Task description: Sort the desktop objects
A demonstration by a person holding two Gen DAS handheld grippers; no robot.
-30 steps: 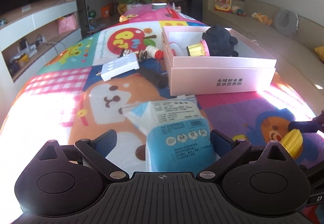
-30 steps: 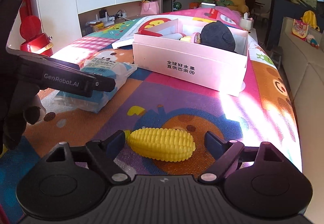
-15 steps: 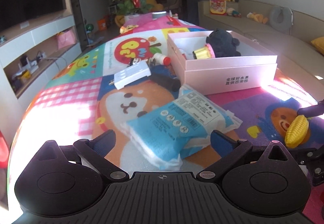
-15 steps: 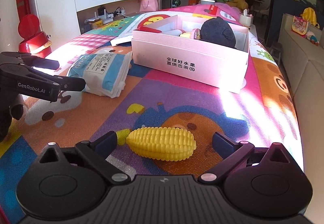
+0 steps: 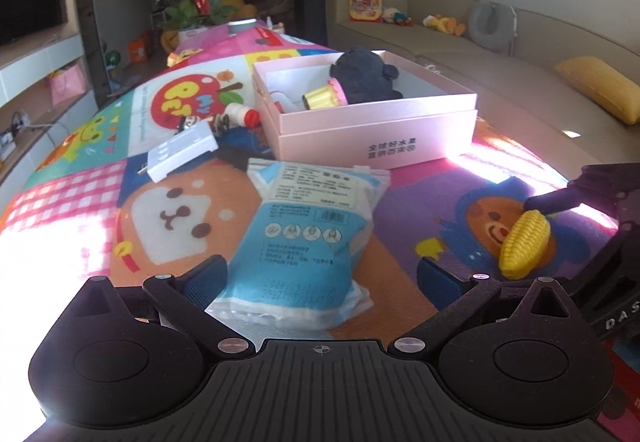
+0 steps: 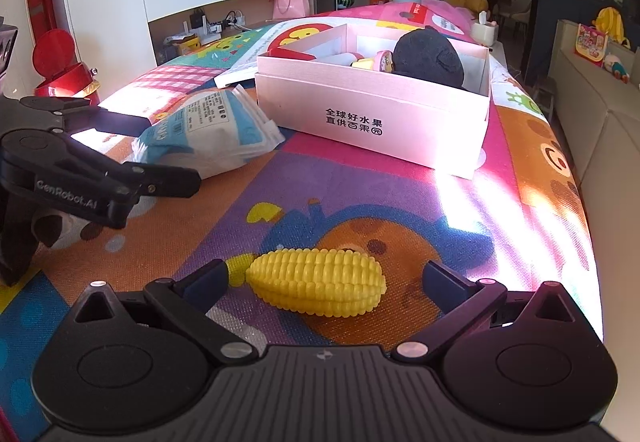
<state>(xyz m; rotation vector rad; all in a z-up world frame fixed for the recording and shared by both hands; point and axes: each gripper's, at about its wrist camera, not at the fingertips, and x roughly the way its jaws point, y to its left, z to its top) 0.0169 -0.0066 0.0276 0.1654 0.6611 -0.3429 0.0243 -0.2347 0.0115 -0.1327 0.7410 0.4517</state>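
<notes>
Left wrist view: left gripper (image 5: 320, 274) low over the desk (image 5: 420, 202), jaws spread either side of the near end of the blue-and-white packet (image 5: 304, 238), nothing pinched; pink box (image 5: 376, 130) just beyond it, holding a dark plush toy (image 5: 364, 76). Right wrist view: right gripper (image 6: 326, 276) with jaws spread around the yellow toy corn (image 6: 318, 286), lying flat on the desk, not yet clamped. Risks, as judged: soft packet buckling or slipping from a shallow end grip; ribbed, tapered corn rolling or squirting out if pinched off-centre; the two grippers, close together, fouling each other on the way to the box.
</notes>
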